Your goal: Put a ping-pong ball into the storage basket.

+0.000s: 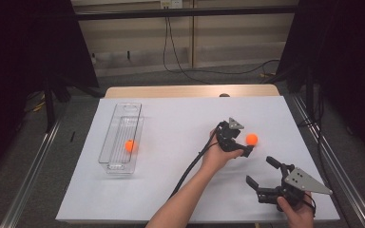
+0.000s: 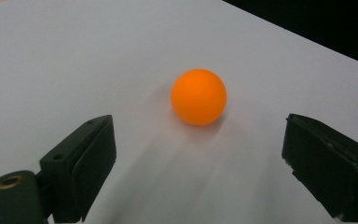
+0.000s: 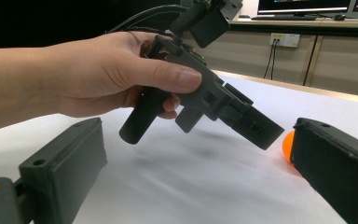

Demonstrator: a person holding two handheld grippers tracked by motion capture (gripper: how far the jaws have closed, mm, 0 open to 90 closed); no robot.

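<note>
Orange ball [image 2: 198, 96] on the white table [image 1: 180, 123], just ahead of our left gripper [image 2: 196, 163] and centred on the gap; the jaws stand wide apart and hold nothing. Being round, the ball has no long axis and points no way. Our right gripper [image 1: 262, 174], nearer the table's front edge, is likewise spread and empty, and lies farther from the ball. Well apart, a second orange ball [image 1: 130, 146] apparently rests inside the clear tray [image 1: 123, 114].

left tool [image 1: 245, 145]: black, trailing cable | right tool [image 1: 261, 173]: black, grey plate, possibly screwed
</note>
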